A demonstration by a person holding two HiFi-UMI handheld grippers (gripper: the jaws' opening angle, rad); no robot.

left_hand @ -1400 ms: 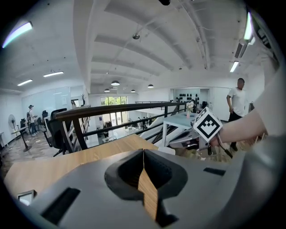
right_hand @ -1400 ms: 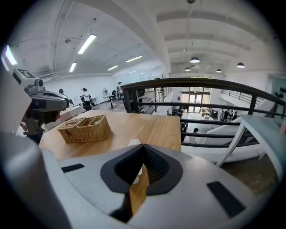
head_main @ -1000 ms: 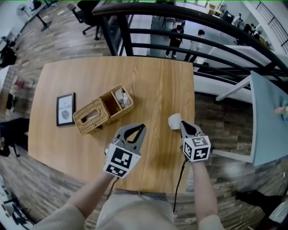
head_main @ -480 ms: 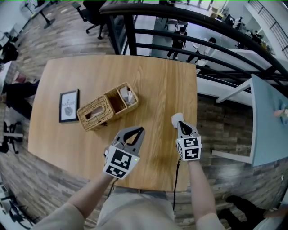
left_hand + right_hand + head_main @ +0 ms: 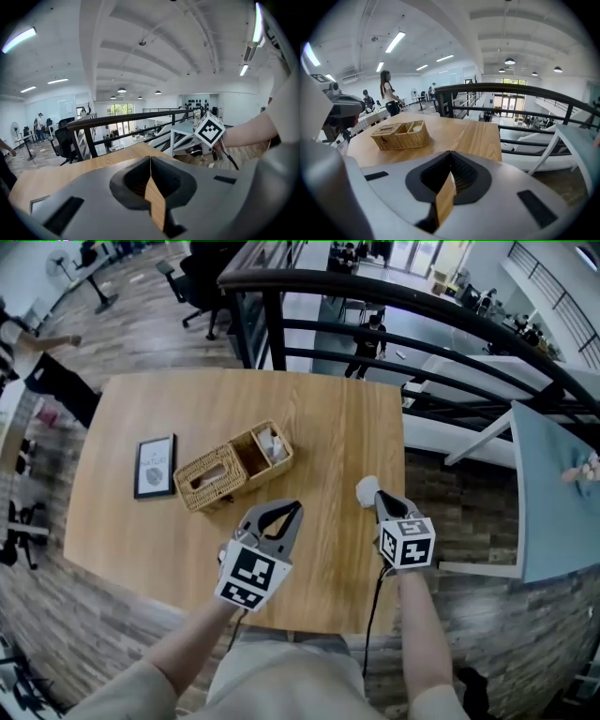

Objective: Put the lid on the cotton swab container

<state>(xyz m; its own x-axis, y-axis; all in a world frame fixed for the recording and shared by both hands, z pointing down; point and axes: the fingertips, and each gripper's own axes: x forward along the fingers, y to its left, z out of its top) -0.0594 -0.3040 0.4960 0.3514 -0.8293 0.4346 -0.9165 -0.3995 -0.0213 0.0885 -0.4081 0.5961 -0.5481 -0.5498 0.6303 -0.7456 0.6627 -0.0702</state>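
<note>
Head view puts the wicker basket (image 5: 217, 476) mid-table (image 5: 319, 409), and the rest reads off it. The picture frame (image 5: 156, 466) lies just left of the basket. The left gripper (image 5: 292, 508) hovers on the basket's near side. The right gripper (image 5: 381, 497) sits well to the basket's right by the table edge, its tips just beside a small white round object (image 5: 365, 487) (lid or container, I cannot tell which). A pale item (image 5: 274, 443) sits in the basket's right-hand compartment. Over the last second the right gripper has only swung its angle slightly beside the white object, and the left has barely stirred. Each gripper's own view shows its jaws pressed together with nothing between them, so I judge the lidding has not begun.
</note>
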